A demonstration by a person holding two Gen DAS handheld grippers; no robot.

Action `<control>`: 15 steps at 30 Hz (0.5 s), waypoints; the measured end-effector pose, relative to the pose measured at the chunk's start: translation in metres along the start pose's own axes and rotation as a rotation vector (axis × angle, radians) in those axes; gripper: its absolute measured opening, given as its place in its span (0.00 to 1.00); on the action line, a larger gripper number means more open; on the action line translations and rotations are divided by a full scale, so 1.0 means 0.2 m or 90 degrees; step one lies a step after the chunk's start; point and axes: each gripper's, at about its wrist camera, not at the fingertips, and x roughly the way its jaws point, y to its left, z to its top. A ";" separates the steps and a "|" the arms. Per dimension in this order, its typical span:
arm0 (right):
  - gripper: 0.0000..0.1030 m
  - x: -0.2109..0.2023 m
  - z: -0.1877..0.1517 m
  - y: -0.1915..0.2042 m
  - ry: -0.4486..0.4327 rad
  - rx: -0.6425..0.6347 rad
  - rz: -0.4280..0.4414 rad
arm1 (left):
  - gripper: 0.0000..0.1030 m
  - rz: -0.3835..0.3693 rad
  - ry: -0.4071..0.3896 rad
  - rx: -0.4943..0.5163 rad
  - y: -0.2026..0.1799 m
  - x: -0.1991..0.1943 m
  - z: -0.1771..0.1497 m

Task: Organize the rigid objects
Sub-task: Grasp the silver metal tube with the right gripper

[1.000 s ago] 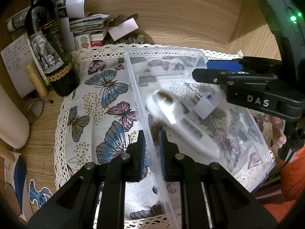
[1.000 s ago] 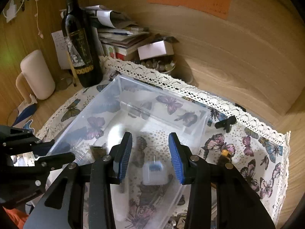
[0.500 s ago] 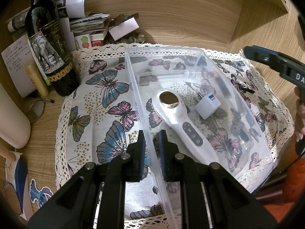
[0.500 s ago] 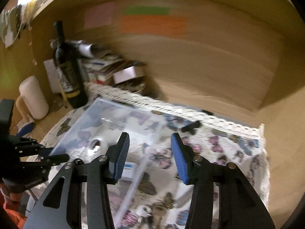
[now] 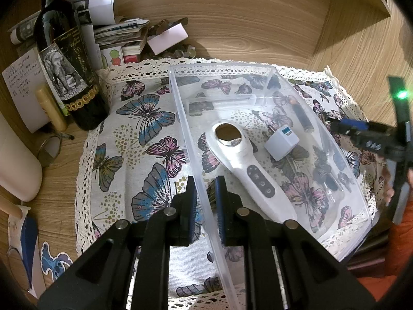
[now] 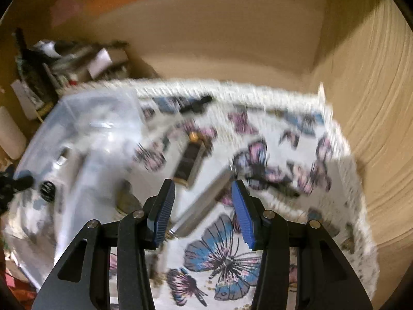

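Left gripper point(image 5: 205, 201) is pinching the near left wall of the clear plastic bin point(image 5: 322, 245), one finger inside and one outside, clamped on the wall and steadying it on the butterfly cloth point(image 5: 144, 139) that covers the counter.

Inside the bin: a white handheld device point(image 5: 247, 165) with a round metal head and a row of buttons is lying diagonally; a white USB charger cube point(image 5: 281, 142) is just beside it, toward the far right.

Right gripper point(image 6: 202, 211) is hovering over the cloth to the right of the bin, fingers apart and holding nothing. The view is badly motion-blurred. A flat silvery object point(image 6: 204, 204) is lying between and below the fingers; a dark cylindrical item point(image 6: 189, 161) is just beyond it, and a small black clip-like piece point(image 6: 197, 104) is near the cloth's far edge. Identities uncertain.

Step in hand, by judgement: picking the next loose piece. Best to let the gripper settle, square the fingers across the silvery object's narrow width, come low enough to catch a thin item, and keep the bin pinned.

Writing: the wine bottle point(image 5: 69, 59) at the far left is carrying an elephant label with gold script I cannot read. The handwritten note point(image 5: 19, 82) beside it is illegible.
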 end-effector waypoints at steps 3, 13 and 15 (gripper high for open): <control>0.41 0.09 -0.03 -0.03 0.027 0.015 0.005 | 0.14 0.002 0.001 0.000 0.00 0.00 0.00; 0.14 0.15 -0.05 -0.06 0.018 0.021 -0.013 | 0.14 0.003 0.002 0.000 0.00 0.00 0.00; 0.14 0.14 -0.06 -0.07 0.015 0.027 -0.008 | 0.14 0.000 0.005 -0.003 0.00 0.01 0.00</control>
